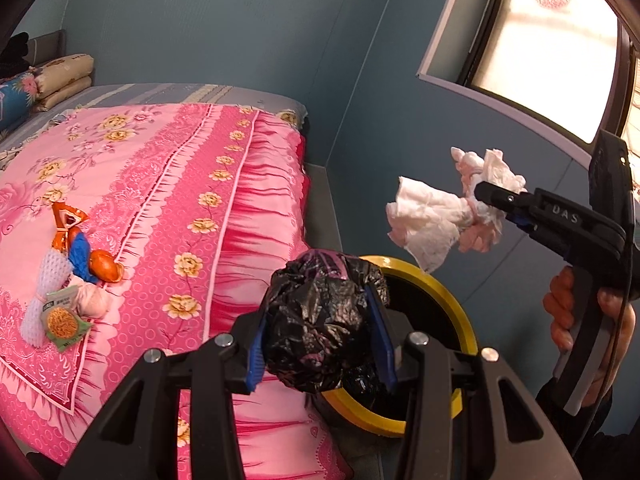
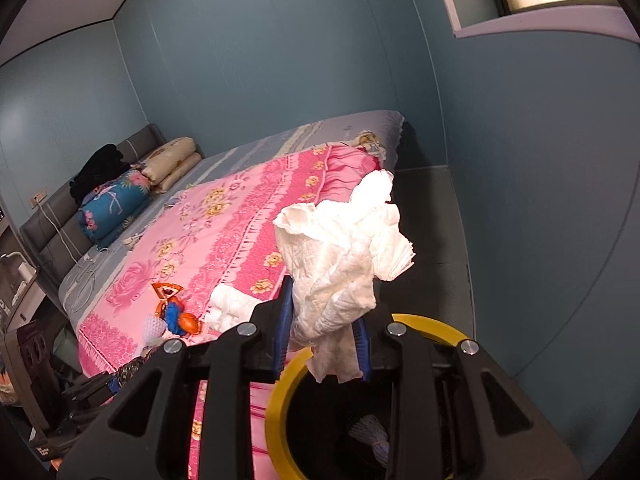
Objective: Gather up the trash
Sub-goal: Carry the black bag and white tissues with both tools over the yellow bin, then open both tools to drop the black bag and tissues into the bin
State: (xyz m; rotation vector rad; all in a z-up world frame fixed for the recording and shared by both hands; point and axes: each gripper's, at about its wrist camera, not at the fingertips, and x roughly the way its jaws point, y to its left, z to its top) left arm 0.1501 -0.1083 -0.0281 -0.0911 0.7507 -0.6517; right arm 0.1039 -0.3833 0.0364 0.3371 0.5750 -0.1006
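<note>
Both tools are closed on trash above a yellow-rimmed bin (image 1: 466, 304) that stands beside the bed. Left tool (image 1: 322, 344) clamps a crumpled black plastic bag (image 1: 320, 320) between its blue-padded fingers (image 1: 256, 354), the bag bulging past them and overlapping the near edge of the bin's rim. Right tool (image 2: 322, 344) pinches a wad of white tissue paper (image 2: 344, 256), which fans out above its fingers and hangs a strip down toward the bin opening (image 2: 280, 400); from the left wrist view that tissue (image 1: 440, 216) sits up and to the right of the bag, apart from it. Left of both tools, on the pink floral quilt (image 1: 160, 200), lies a cluster of litter: an orange wrapper (image 1: 66, 220), a white foam net sleeve (image 1: 42, 292) and a green snack packet (image 1: 64, 320).
</note>
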